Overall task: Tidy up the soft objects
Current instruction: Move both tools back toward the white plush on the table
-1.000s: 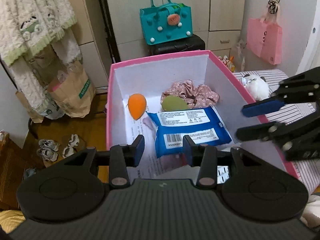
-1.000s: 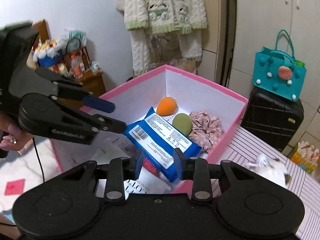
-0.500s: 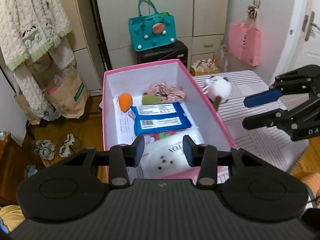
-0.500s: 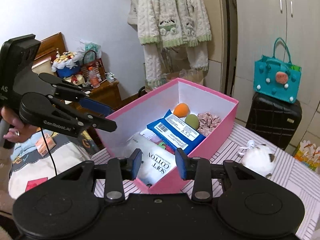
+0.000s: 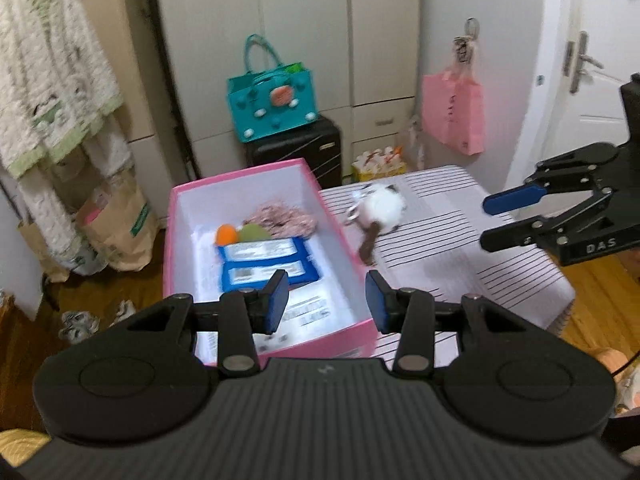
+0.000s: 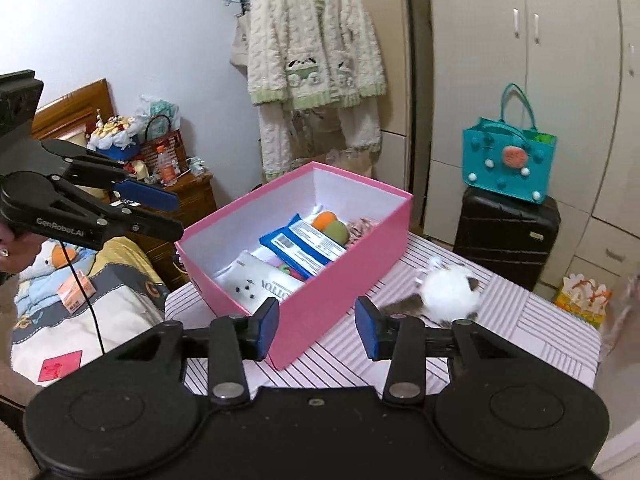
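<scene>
A pink box (image 5: 240,174) stands on the striped table (image 5: 460,240). It holds an orange sponge (image 5: 226,235), a green sponge (image 5: 254,232), a pink scrunchie (image 5: 284,218), a blue wipes pack (image 5: 268,264) and a white cotton pack (image 5: 308,312). A white plush toy (image 5: 380,210) lies on the table just right of the box, also in the right wrist view (image 6: 450,292). My left gripper (image 5: 327,300) hovers above the box's near end, open and empty. My right gripper (image 6: 317,328) hangs over the table by the box's (image 6: 340,280) near corner; its jaws are opening with nothing between them.
A teal bag (image 5: 272,104) sits on a black suitcase (image 5: 296,152) behind the table. A pink bag (image 5: 452,116) hangs by the door. A fluffy cardigan (image 6: 316,40) hangs on the wardrobe. A bed (image 6: 80,300) and a cluttered nightstand (image 6: 180,196) lie left of the table.
Both grippers have drawn back and up from the box, so more of the table and the plush toy shows. The right jaws have widened. The white cotton pack has come into view.
</scene>
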Action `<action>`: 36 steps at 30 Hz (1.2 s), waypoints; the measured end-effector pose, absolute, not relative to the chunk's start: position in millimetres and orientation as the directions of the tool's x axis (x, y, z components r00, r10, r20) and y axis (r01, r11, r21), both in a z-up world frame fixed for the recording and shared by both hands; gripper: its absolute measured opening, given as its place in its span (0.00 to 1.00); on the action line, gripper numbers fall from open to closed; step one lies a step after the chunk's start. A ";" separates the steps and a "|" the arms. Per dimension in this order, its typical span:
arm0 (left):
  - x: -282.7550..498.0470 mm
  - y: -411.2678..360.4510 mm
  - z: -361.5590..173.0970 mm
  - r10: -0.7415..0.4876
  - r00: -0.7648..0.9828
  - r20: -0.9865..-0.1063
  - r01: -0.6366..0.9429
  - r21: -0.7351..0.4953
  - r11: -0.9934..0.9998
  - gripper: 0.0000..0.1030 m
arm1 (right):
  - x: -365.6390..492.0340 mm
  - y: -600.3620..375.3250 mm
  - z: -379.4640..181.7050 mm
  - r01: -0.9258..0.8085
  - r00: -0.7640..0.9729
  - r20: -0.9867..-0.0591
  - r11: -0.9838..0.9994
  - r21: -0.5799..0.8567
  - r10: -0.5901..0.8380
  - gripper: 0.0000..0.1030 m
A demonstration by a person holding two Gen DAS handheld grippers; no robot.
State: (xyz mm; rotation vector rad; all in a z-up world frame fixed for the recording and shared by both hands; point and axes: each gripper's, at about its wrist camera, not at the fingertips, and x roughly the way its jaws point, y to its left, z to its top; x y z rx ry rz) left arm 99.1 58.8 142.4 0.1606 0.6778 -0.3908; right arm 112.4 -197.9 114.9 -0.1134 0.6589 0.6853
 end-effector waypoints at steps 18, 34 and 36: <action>161.4 -46.8 90.3 -0.414 0.679 -0.606 0.465 -0.080 0.882 0.43 | 145.2 -272.7 64.5 -0.493 0.646 -0.614 0.862 0.119 0.454 0.50; 231.5 -79.7 43.0 -0.448 0.683 -0.577 0.381 -0.242 0.892 0.52 | 220.6 -279.4 8.2 -0.564 0.599 -0.604 0.813 0.147 0.525 0.66; 234.7 -82.6 36.9 -0.465 0.681 -0.566 0.378 -0.273 0.885 0.54 | 225.4 -276.5 1.4 -0.568 0.614 -0.598 0.815 0.118 0.515 0.72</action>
